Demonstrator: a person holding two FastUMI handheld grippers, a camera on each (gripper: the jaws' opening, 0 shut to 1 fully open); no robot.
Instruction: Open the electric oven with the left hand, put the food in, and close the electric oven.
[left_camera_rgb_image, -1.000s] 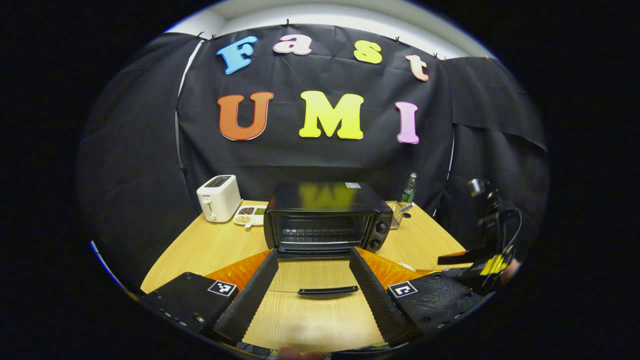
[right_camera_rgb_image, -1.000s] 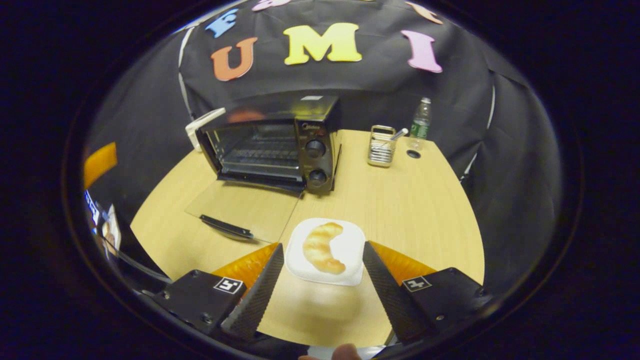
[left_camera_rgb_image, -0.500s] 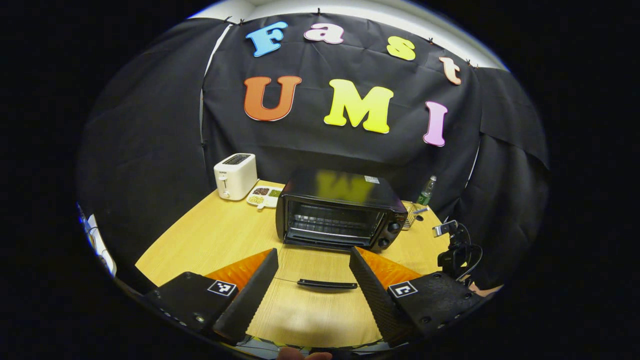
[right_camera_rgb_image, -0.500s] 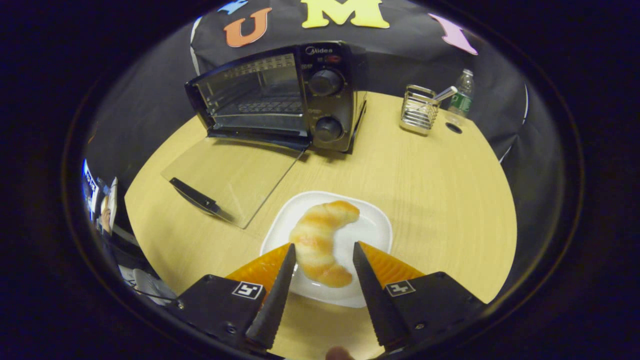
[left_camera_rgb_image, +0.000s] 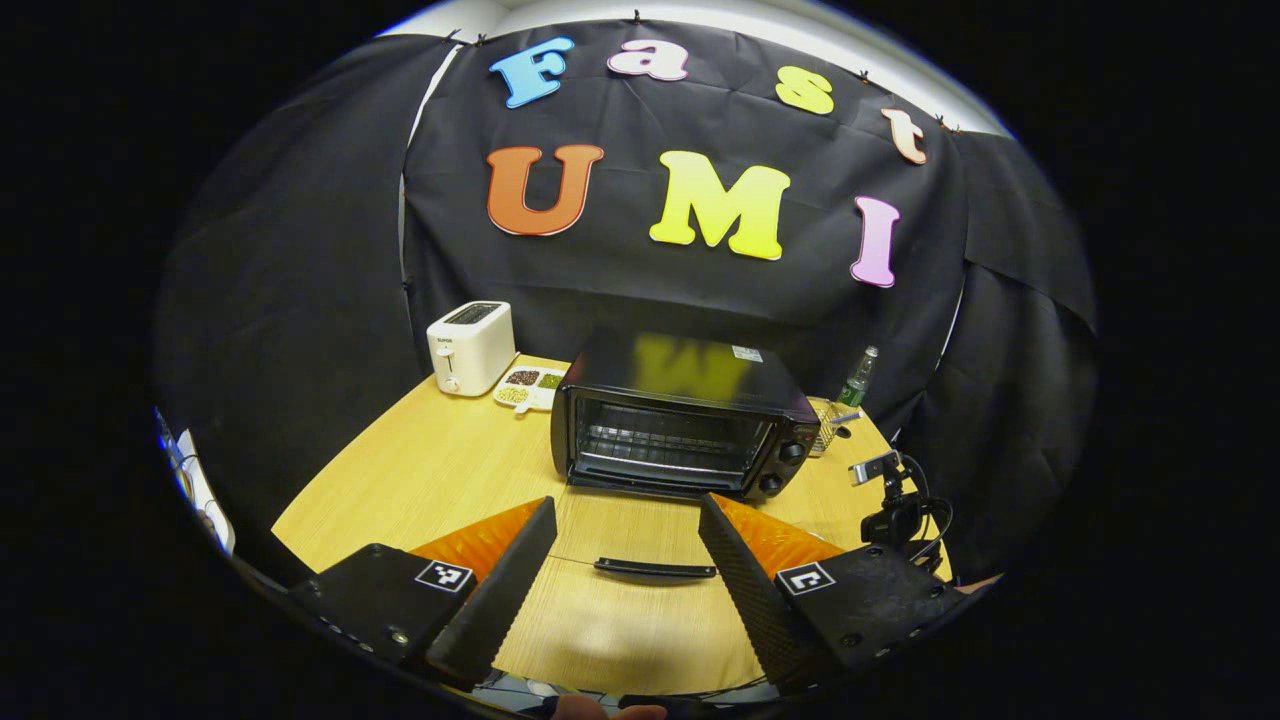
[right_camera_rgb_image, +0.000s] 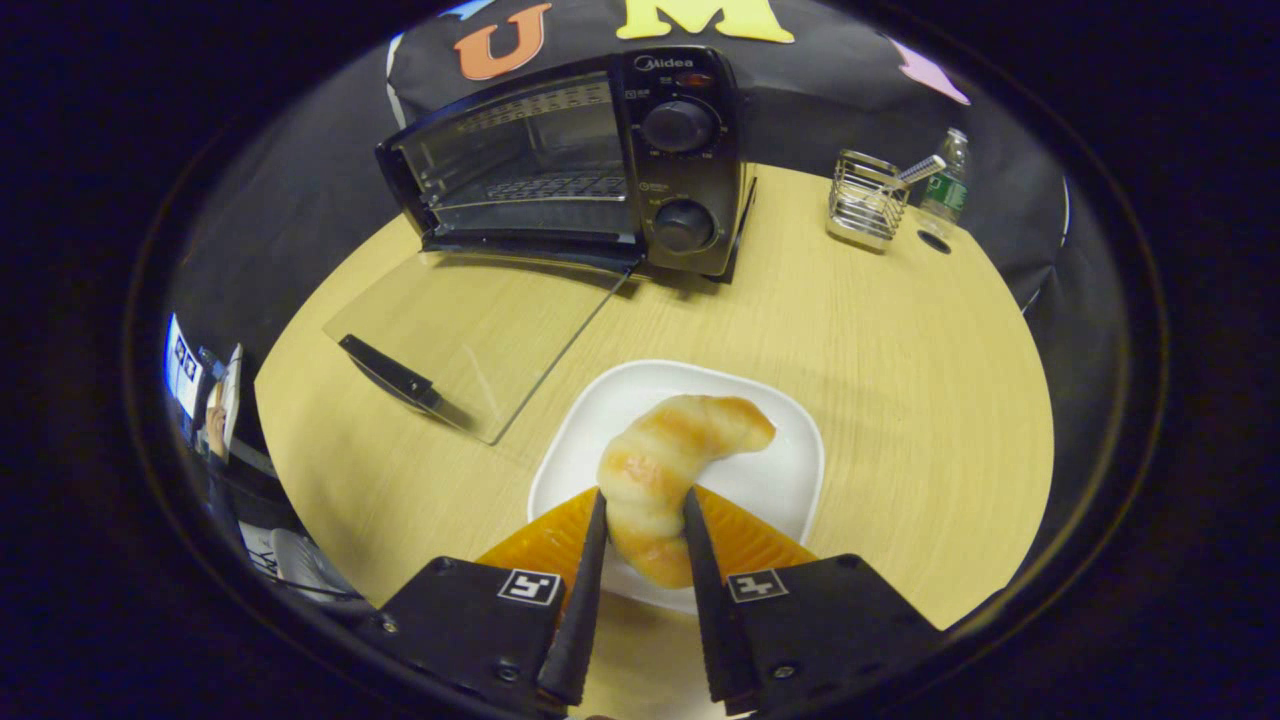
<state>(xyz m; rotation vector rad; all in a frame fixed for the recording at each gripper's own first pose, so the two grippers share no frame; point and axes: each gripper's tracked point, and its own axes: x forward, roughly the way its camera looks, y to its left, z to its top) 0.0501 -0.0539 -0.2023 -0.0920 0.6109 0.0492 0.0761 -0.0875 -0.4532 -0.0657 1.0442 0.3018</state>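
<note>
Gripping the golden crescent-shaped croissant (right_camera_rgb_image: 668, 470) on its white square plate (right_camera_rgb_image: 780, 450), the right gripper (right_camera_rgb_image: 640, 570) must lift it into the black electric oven (right_camera_rgb_image: 590, 170), door down; left gripper (left_camera_rgb_image: 625, 570) fingers spread, empty.

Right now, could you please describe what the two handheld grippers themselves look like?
Both are alike. The left gripper and right gripper each have two long wedge-shaped fingers with ribbed inner faces, backed by orange ribbed panels. Each finger sits on a black block with screws, bearing a small square black-and-white marker. In the left gripper view, black cables loop behind the right gripper.
</note>
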